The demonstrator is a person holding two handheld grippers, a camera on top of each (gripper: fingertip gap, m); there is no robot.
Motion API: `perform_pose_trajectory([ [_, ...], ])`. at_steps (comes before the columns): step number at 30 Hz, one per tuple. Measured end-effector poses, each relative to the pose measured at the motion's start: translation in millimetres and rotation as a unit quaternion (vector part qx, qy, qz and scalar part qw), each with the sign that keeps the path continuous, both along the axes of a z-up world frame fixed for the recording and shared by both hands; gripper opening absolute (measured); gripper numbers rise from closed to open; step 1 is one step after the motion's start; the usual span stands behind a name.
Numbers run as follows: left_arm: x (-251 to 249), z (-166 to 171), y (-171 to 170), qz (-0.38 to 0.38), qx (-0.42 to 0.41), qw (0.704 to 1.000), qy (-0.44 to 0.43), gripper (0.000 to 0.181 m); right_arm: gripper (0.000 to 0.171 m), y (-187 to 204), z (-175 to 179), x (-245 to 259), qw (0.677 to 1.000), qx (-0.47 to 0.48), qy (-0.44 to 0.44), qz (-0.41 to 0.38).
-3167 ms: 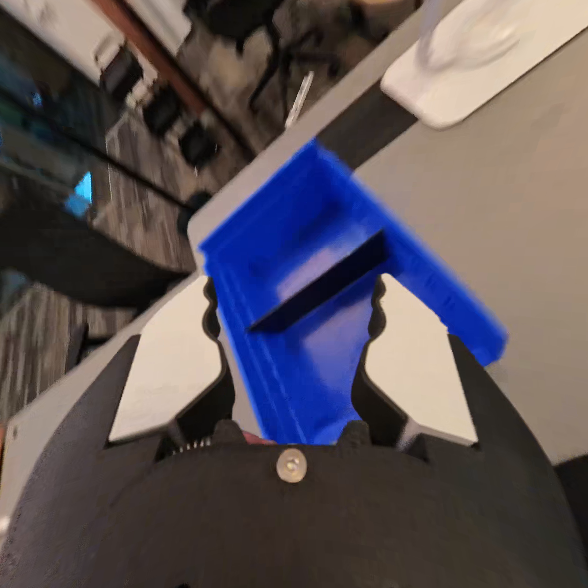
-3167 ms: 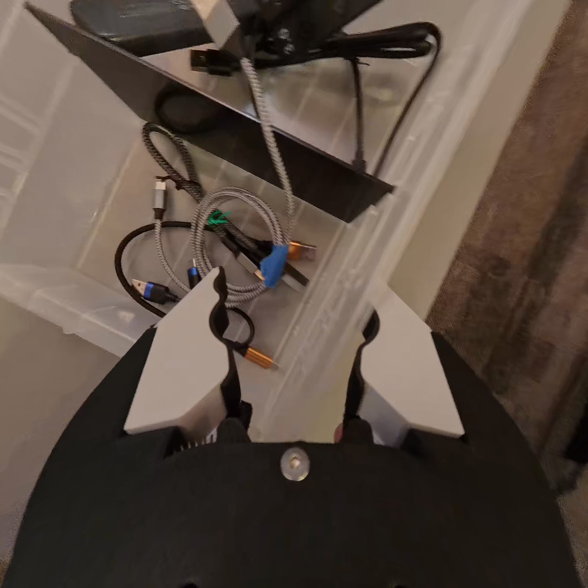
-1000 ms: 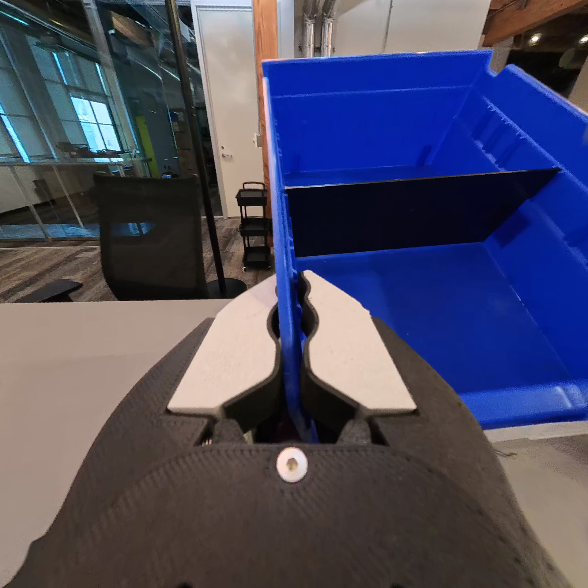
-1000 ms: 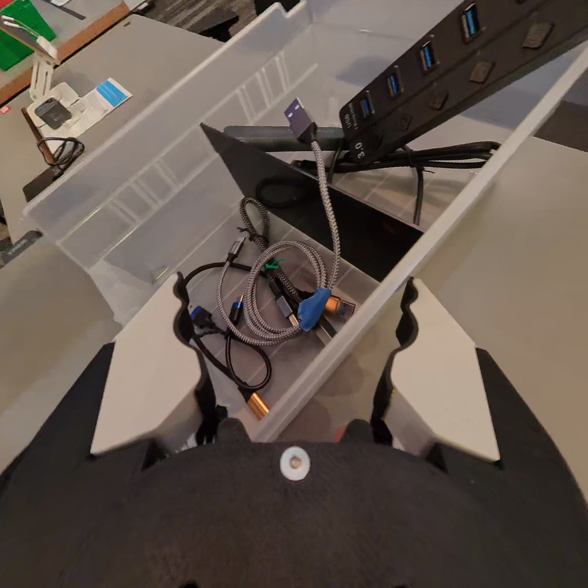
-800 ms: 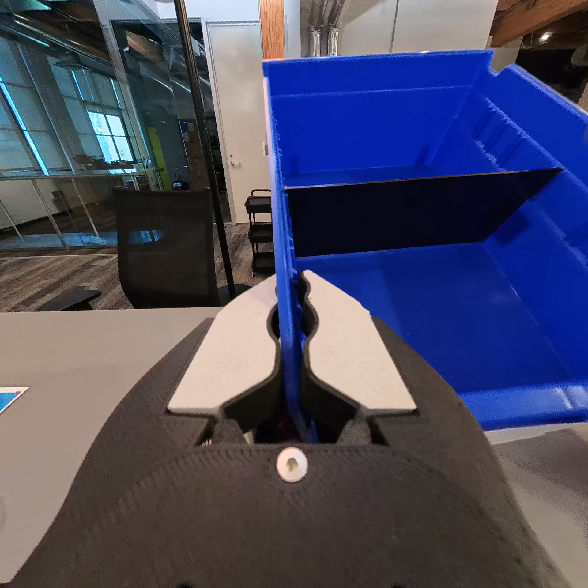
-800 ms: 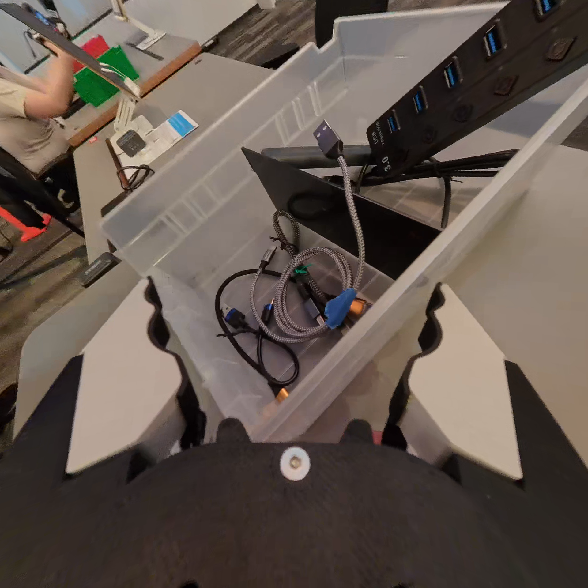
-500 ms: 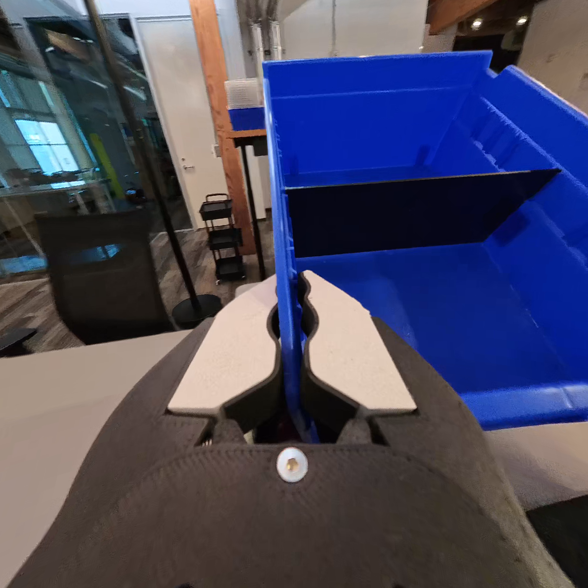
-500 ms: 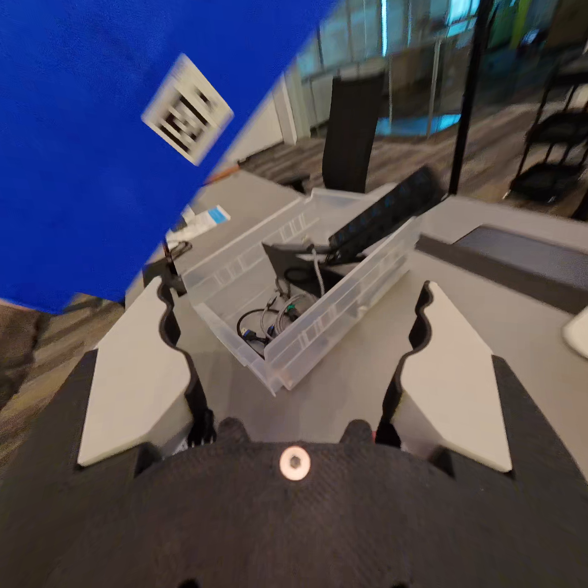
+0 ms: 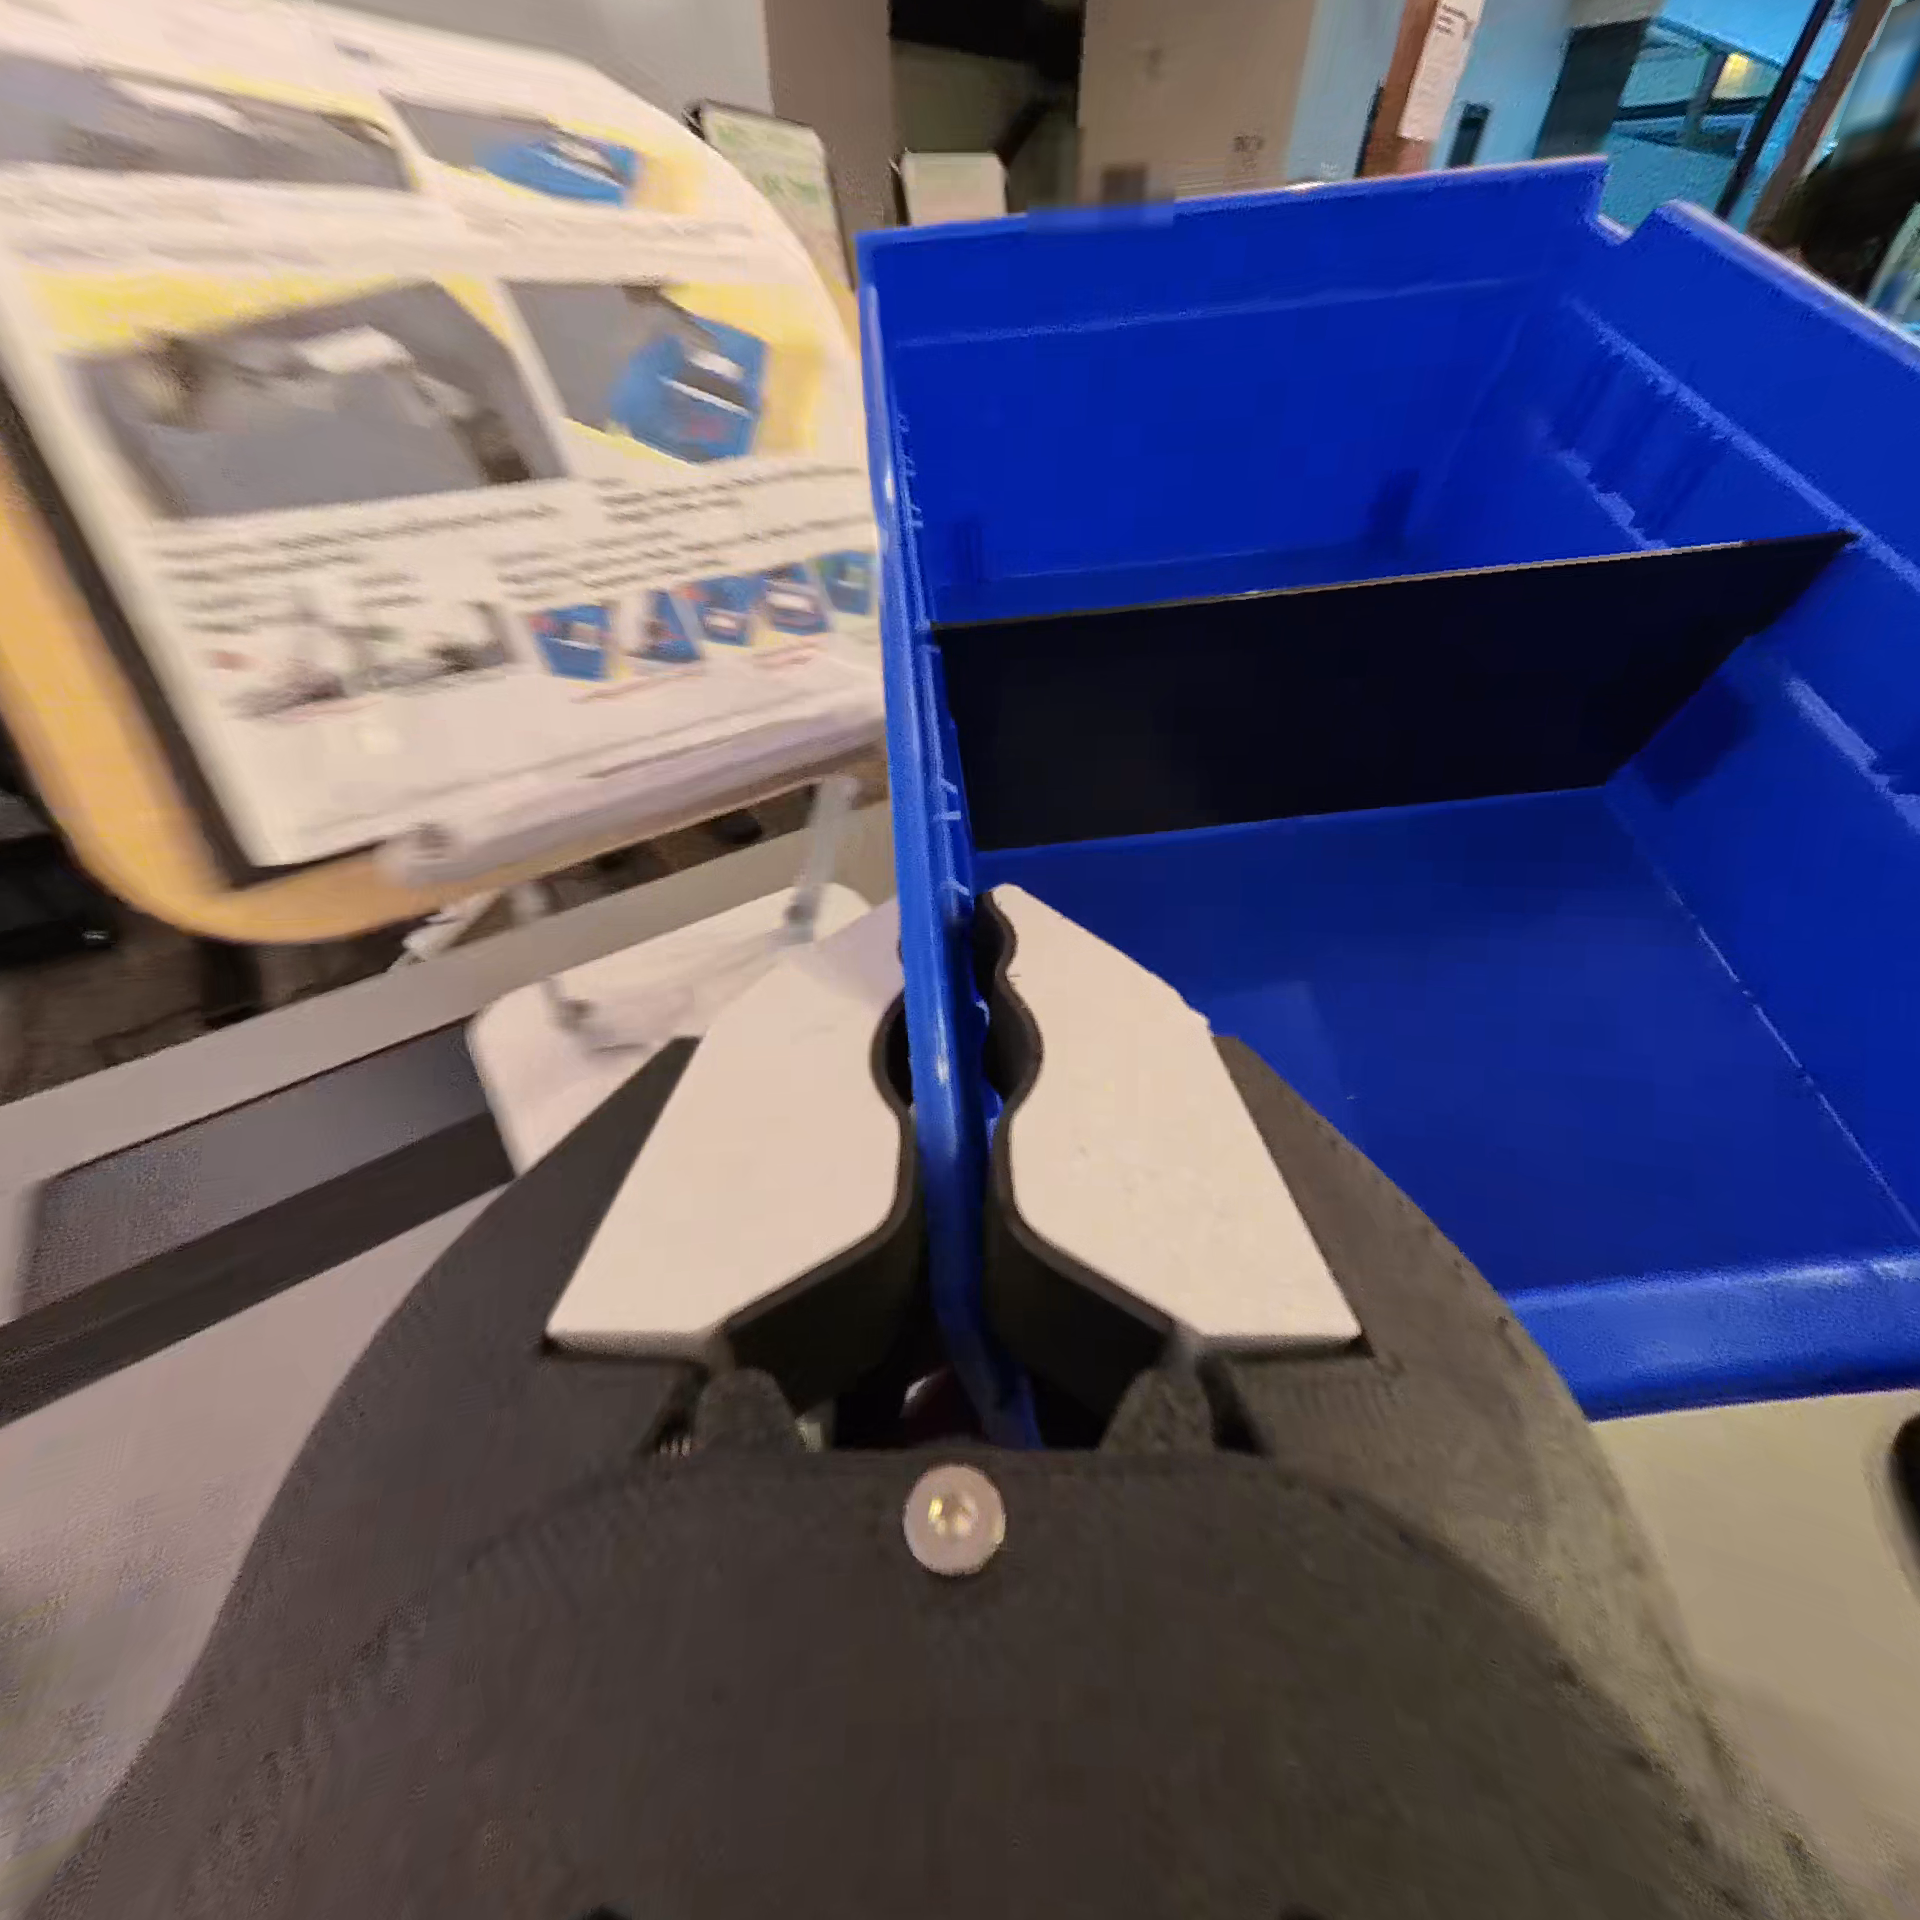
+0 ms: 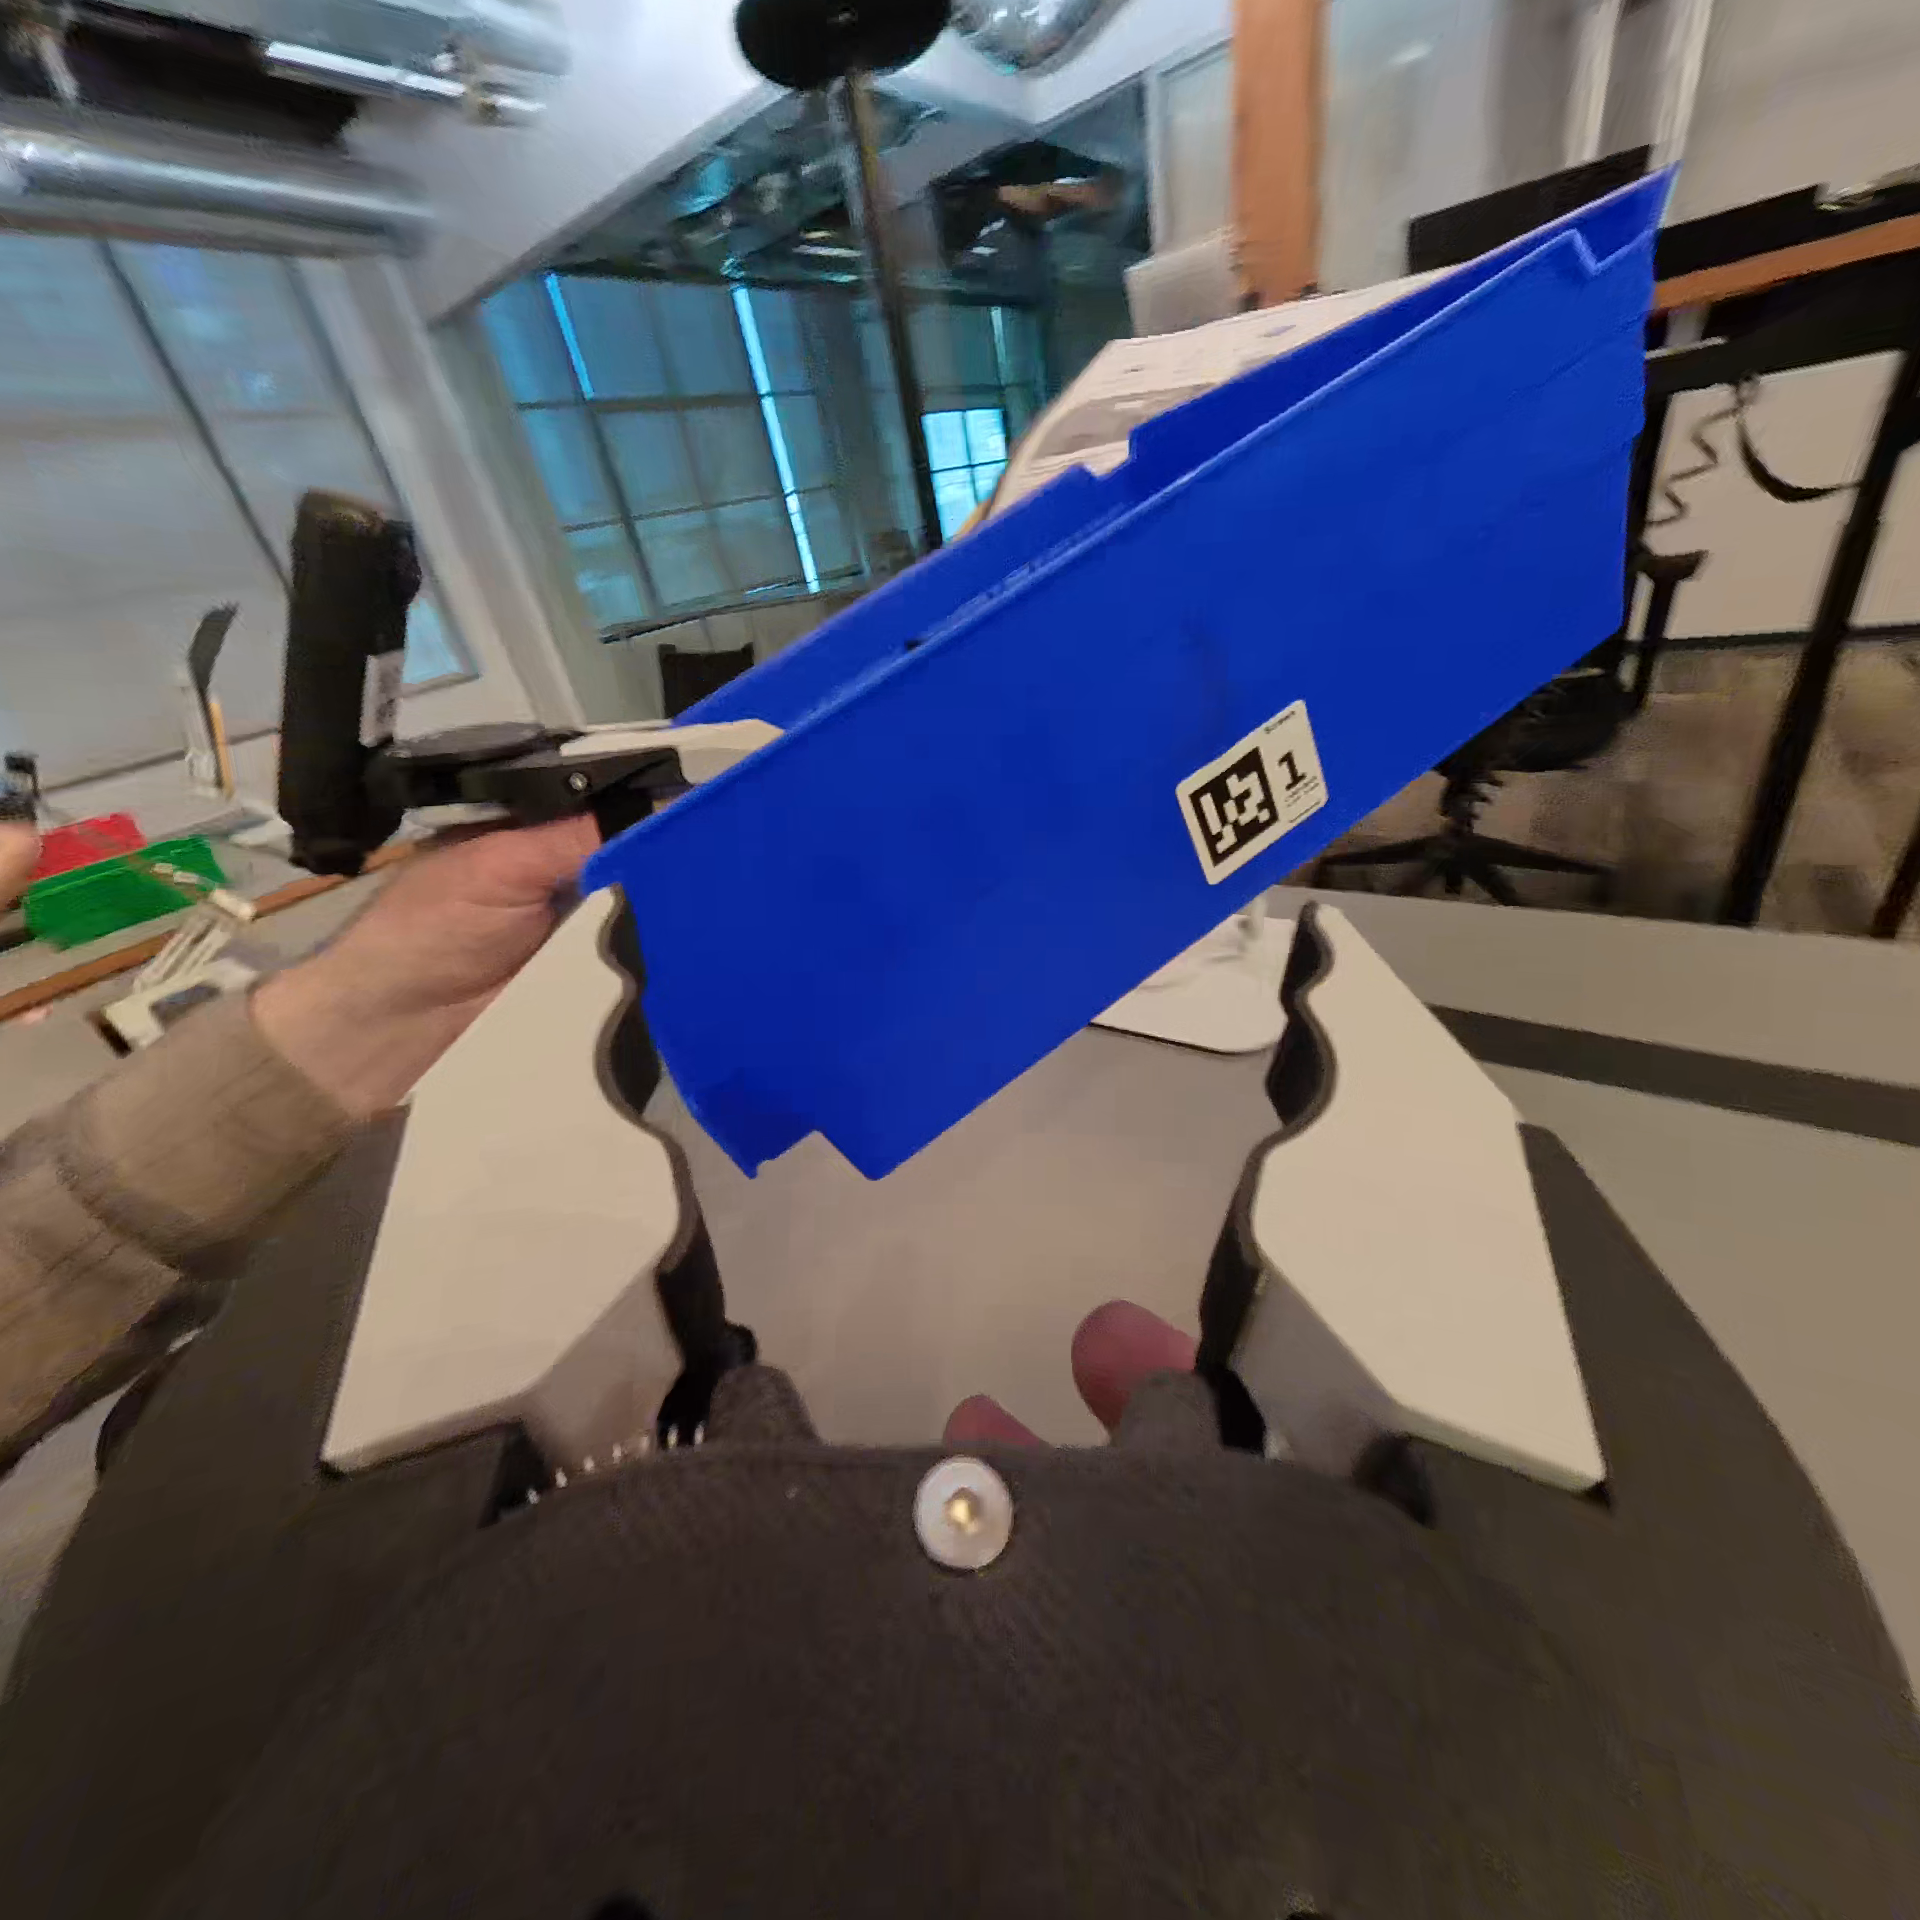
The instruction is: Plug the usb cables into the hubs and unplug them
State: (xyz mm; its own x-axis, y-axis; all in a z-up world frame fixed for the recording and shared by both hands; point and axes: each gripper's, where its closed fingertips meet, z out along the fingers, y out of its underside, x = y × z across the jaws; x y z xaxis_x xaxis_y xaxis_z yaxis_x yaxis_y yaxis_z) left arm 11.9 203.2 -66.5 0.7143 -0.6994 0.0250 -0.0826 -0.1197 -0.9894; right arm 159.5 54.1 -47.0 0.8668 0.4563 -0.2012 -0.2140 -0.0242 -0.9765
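Clamping blue bin [image 9: 1351, 1039] wall: left gripper [image 9: 948, 1081] | right gripper [image 10: 961, 1049] spread, holding nothing | grey table [image 10: 1662, 1195], glass-walled office

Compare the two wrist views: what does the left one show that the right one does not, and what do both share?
Only the left view shows the blue bin's empty inside, its black divider and a blurred printed sheet.

Only the right view shows the bin's outer wall with its square-code sticker, the holding hand and the open right gripper.

Both show the left gripper clamping the bin's wall.
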Motion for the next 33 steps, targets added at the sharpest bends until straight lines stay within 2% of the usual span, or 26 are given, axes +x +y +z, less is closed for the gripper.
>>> perform_pose_trajectory([
  [1, 25, -8, 2, -0.011, -0.01, 1.0, -0.002, 0.005, 0.118, -2, -4, 21, 1.0, -0.004, 0.014, -0.012],
  [3, 70, -25, 5, -0.024, -0.023, 0.999, 0.004, 0.005, 0.13, -6, -14, 62, 0.999, -0.007, 0.018, -0.045],
  [5, 112, -44, 7, -0.028, -0.033, 0.999, 0.013, 0.005, 0.128, -9, -26, 98, 0.997, -0.009, 0.015, -0.081],
  [9, 186, -88, 3, -0.042, -0.062, 0.997, 0.035, 0.005, 0.124, 3, -69, 132, 0.993, -0.054, -0.038, -0.101],
  [11, 216, -107, -6, -0.047, -0.067, 0.995, 0.048, 0.005, 0.116, 13, -93, 154, 0.986, -0.079, -0.077, -0.128],
  [12, 229, -116, -11, -0.046, -0.068, 0.995, 0.057, 0.005, 0.119, 18, -103, 168, 0.982, -0.091, -0.077, -0.144],
  [13, 240, -123, -15, -0.04, -0.071, 0.995, 0.062, 0.005, 0.122, 22, -113, 183, 0.979, -0.104, -0.073, -0.16],
  [16, 261, -141, -21, -0.016, -0.087, 0.995, 0.053, 0.007, 0.115, 29, -134, 218, 0.977, -0.13, -0.036, -0.165],
  [18, 275, -153, -29, -0.017, -0.106, 0.993, 0.044, 0.016, 0.106, 32, -144, 239, 0.976, -0.141, -0.023, -0.162],
  [22, 308, -152, -55, -0.039, -0.112, 0.993, 0.023, 0.043, 0.107, 43, -164, 276, 0.968, -0.178, -0.037, -0.174],
  [27, 346, -144, -88, -0.116, -0.165, 0.979, -0.03, 0.071, 0.106, 52, -171, 330, 0.96, -0.201, -0.037, -0.192],
  [29, 358, -145, -99, -0.152, -0.197, 0.968, -0.027, 0.089, 0.107, 55, -176, 343, 0.957, -0.215, -0.03, -0.192],
  [31, 355, -142, -101, -0.159, -0.195, 0.968, -0.015, 0.109, 0.117, 52, -175, 358, 0.948, -0.228, -0.046, -0.216],
  [33, 341, -128, -102, -0.16, -0.17, 0.972, -0.017, 0.115, 0.125, 41, -160, 369, 0.94, -0.212, -0.082, -0.254],
])
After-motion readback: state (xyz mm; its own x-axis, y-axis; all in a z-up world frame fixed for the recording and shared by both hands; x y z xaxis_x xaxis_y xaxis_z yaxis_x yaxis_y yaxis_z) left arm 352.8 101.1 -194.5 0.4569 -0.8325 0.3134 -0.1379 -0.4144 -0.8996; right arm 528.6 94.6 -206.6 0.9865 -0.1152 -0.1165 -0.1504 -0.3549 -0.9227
